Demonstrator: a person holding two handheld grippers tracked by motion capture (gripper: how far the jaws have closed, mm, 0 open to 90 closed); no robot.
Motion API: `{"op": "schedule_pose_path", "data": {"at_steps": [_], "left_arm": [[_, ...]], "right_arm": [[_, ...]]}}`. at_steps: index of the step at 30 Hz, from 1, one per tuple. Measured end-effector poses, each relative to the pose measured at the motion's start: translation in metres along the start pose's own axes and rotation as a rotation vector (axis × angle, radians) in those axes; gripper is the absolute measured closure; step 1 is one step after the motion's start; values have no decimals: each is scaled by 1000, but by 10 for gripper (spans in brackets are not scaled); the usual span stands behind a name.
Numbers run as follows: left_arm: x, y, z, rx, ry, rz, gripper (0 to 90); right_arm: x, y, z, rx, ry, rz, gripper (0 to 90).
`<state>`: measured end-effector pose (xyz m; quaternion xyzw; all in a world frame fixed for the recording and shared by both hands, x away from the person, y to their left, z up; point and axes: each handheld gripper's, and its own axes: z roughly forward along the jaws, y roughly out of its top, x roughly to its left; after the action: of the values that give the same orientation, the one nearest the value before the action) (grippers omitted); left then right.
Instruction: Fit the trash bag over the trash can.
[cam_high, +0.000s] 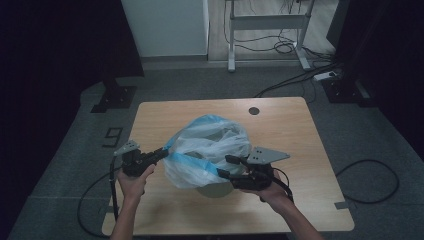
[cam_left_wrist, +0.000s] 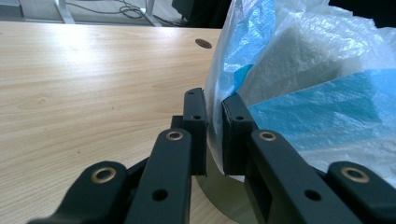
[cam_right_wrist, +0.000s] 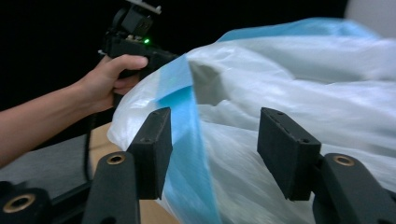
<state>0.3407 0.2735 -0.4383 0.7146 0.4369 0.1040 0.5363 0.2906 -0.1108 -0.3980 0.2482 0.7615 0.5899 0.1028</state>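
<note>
Black pads of the left tool (cam_left_wrist: 214, 135) are pressed together on a thin fold of the plastic bag (cam_high: 210, 150), pinching its translucent film at the bag's left edge, where a blue band runs along the rim. From that pinch the bag swells away toward the counter's middle; in the left gripper view it billows up and to the right of the jaws, and below the pinch the rounded rim of a grey bin (cam_high: 216, 190) curves out of the film.

The right tool (cam_high: 226, 166) sits at the bag's near right side. In the right gripper view its jaws stand spread with nothing pressed between them: the blue band (cam_right_wrist: 187, 154) passes just in front of the left pad while the right pad faces crumpled white film, so the bag lies straight ahead of this tool, close to it but not gripped.

The bag sits in the middle of the wooden counter (cam_high: 300, 130), puffed up and pale, its long axis running roughly from the left tool across to the right one, the blue rim slanting along its near side and its bulk bulging away from the person. My reading is that the coming move turns on the band just ahead of the right tool; that hand is the nearer free one to take hold.
</note>
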Motion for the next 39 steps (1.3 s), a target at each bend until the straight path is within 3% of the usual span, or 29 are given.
{"op": "schedule_pose_path", "data": {"at_steps": [4,9,16,23,27,33,36,39], "left_arm": [[-1,0,-2,-8,-3,2,819],[-2,0,-2,-9,-2,6,817],[-5,-1,-4,-18,-4,10,815],[-9,-1,-7,-18,-20,23,809],[-9,-3,-7,-4,-17,21,811],[-1,-12,-7,17,-27,-4,807],[-1,-11,-8,18,-43,11,751],[-2,-6,-15,-26,-67,39,670]], "right_arm": [[2,-3,5,9,58,5,547],[9,-6,-2,-1,88,-41,725],[20,-12,-16,-24,40,-151,871],[32,-32,-23,-28,72,-227,888],[34,-47,-16,32,74,-245,888],[20,-65,-5,105,63,-206,886],[12,-71,-4,111,48,-184,867],[10,-72,-7,97,41,-179,835]]}}
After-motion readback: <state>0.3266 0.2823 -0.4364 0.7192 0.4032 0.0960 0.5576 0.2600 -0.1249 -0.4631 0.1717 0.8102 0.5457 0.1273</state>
